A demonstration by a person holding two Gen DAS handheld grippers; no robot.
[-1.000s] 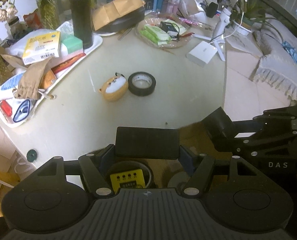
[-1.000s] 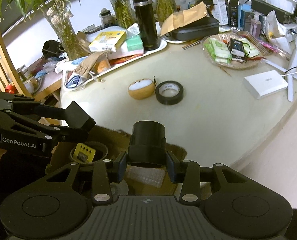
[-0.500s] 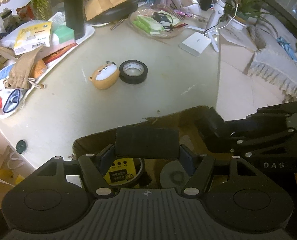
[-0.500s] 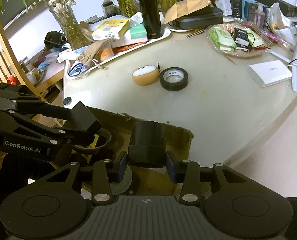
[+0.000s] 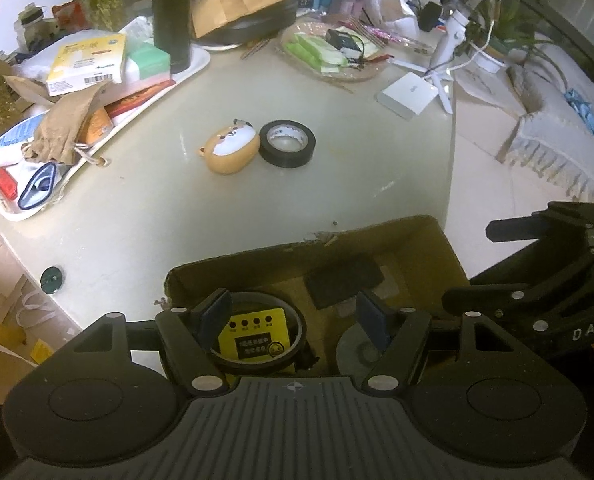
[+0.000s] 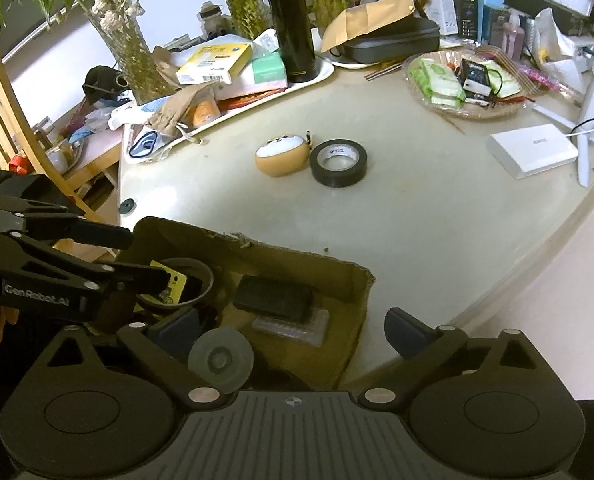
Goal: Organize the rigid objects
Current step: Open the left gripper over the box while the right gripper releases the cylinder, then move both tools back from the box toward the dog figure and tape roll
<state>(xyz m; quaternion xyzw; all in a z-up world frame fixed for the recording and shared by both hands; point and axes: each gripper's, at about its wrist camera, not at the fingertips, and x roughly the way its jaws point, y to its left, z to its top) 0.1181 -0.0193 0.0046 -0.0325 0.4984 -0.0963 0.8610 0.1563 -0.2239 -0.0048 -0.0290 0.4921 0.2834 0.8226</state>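
Observation:
A brown cardboard box [image 5: 421, 236] [image 6: 297, 260] sits at the table's near edge. In it lie a black flat block [image 5: 343, 282] [image 6: 273, 298], a yellow device [image 5: 255, 338] in a dark ring, and a grey disc [image 6: 221, 358]. My left gripper [image 5: 295, 314] is open and empty over the box. My right gripper [image 6: 293, 330] is open and empty over the box's right side. On the table beyond, a tan dog-face case [image 5: 231, 150] [image 6: 283, 154] touches a black tape roll [image 5: 288, 144] [image 6: 339, 162].
A white tray [image 5: 193, 70] with boxes and a black flask [image 6: 291, 22] lies at the back left. A basket of packets [image 6: 465, 80] and a white box [image 6: 533, 154] stand at the back right. The table edge curves on the right, floor beyond.
Both grippers opened: the left let go of the black flat block, which now lies in the box; the right let go of its dark cylinder. Both pulled back over the box.

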